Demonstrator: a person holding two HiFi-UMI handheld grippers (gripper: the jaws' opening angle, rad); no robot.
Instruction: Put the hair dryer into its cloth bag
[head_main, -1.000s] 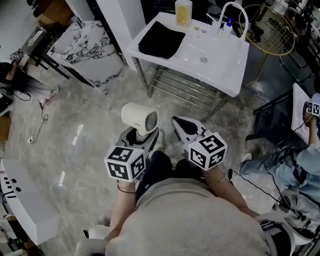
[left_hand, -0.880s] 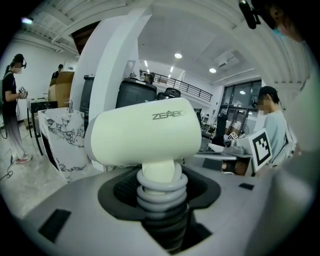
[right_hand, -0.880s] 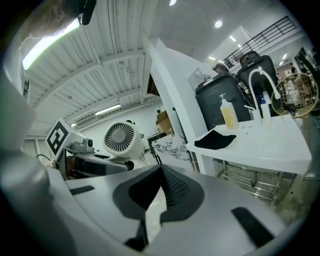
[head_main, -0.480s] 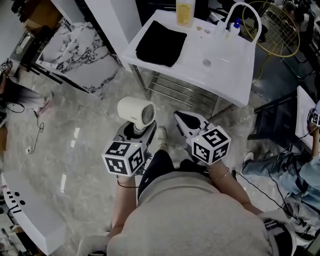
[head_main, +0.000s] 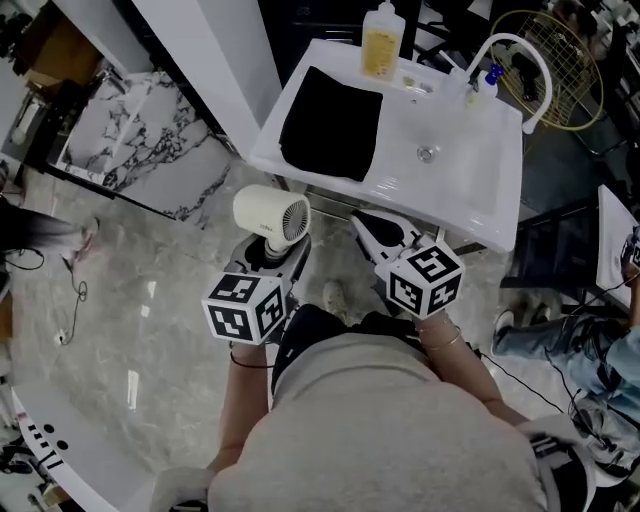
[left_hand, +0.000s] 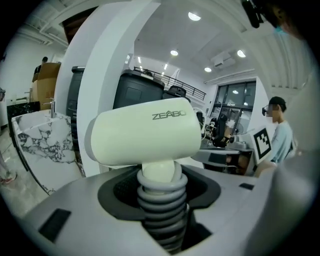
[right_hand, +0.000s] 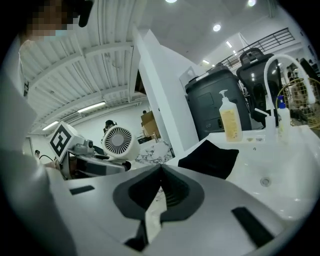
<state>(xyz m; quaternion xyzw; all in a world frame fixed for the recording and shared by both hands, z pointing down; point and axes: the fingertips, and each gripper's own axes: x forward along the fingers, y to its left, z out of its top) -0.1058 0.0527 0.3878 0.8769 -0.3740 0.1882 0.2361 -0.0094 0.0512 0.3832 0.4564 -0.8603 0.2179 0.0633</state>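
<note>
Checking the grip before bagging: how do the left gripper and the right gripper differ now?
The left gripper is shut on the hair dryer; the right gripper is shut on nothing. The left gripper's jaws are held apart by the dryer's handle; the right gripper's jaws meet. Both carry marker cubes.

White washstand (head_main: 470, 200), top surface: 1 pump bottle of yellow liquid (head_main: 381, 45) at the back edge, near the middle. Basin drain (head_main: 427, 153) right of centre. 1 white arched faucet (head_main: 512, 40) at the back right corner, with a small blue-capped bottle (head_main: 487, 82) just beside its base. Gold wire basket (head_main: 570, 60) beyond the right edge, off the stand. Marble-veined panel (head_main: 150, 140) left of the stand, on grey stone floor (head_main: 130, 300). Person's legs in jeans (head_main: 590, 350) at far right.
</note>
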